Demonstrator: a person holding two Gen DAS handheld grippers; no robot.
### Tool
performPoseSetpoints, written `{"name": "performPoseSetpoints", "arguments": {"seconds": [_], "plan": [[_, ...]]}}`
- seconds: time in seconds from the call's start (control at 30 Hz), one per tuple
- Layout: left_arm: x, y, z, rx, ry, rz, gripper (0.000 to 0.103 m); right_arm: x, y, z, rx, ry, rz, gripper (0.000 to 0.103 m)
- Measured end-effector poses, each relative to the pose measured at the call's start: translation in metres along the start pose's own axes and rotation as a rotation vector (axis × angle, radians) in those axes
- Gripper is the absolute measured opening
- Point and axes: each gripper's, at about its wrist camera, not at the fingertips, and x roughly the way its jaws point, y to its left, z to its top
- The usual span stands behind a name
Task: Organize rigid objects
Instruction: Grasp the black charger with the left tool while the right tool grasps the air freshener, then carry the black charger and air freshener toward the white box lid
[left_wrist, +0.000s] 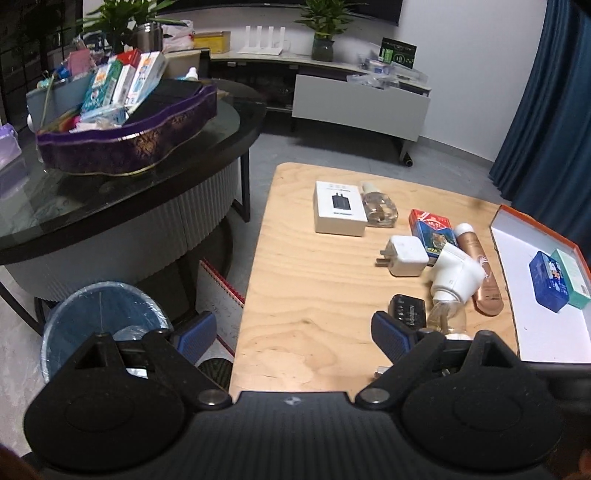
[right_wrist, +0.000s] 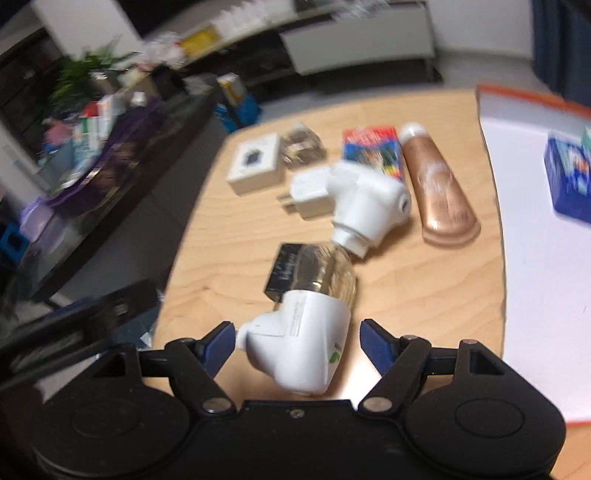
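My right gripper (right_wrist: 297, 347) is open, its blue pads on either side of a white plug-in device with a clear bottle (right_wrist: 303, 339) lying on the wooden table (right_wrist: 236, 236). A second white plug-in device (right_wrist: 365, 206) (left_wrist: 456, 275), a bronze tube (right_wrist: 439, 192) (left_wrist: 480, 273), a red-blue box (right_wrist: 373, 151) (left_wrist: 430, 227), a white charger (right_wrist: 306, 192) (left_wrist: 404, 256), a white box (left_wrist: 338, 208) and a black item (left_wrist: 406, 312) lie beyond. My left gripper (left_wrist: 293, 336) is open and empty over the table's left front edge.
A white tray with an orange rim (left_wrist: 535, 295) at the right holds a blue box (left_wrist: 548, 282) and a teal box (left_wrist: 572, 278). A dark round table (left_wrist: 110, 199) with a purple basket (left_wrist: 129, 144) stands left. A blue bin (left_wrist: 99, 321) sits on the floor.
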Motion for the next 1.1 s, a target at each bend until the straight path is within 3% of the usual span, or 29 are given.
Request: {"name": "performPoseSetpoints", "arguments": {"seconds": [0.13, 0.23, 0.47, 0.7, 0.8, 0.87, 0.93, 1.1], "plan": [[0.009, 0.001, -0.004, 0.007, 0.009, -0.017, 0.094, 0.014, -0.012, 0.004, 0.040, 0.015, 0.042, 0.083], [0.015, -0.002, -0.007, 0.021, 0.012, -0.033, 0.094, 0.009, -0.011, 0.003, -0.015, 0.003, 0.027, 0.082], [0.038, -0.021, -0.014, 0.064, 0.048, -0.085, 0.094, -0.016, -0.053, 0.001, -0.024, -0.004, -0.024, 0.081], [0.072, -0.062, -0.021, 0.164, 0.085, -0.119, 0.093, -0.047, -0.084, 0.001, -0.032, -0.068, -0.038, 0.081], [0.082, -0.071, -0.023, 0.188, 0.067, -0.101, 0.085, -0.054, -0.091, 0.002, -0.027, -0.086, -0.034, 0.081], [0.083, -0.076, -0.022, 0.218, 0.041, -0.090, 0.072, -0.058, -0.096, 0.003, -0.013, -0.099, -0.035, 0.081], [0.081, -0.078, -0.021, 0.230, 0.028, -0.105, 0.036, -0.062, -0.100, 0.004, -0.006, -0.111, -0.035, 0.081], [0.069, -0.081, -0.025, 0.230, 0.021, -0.112, 0.036, -0.077, -0.106, 0.008, -0.009, -0.160, -0.048, 0.081]]}}
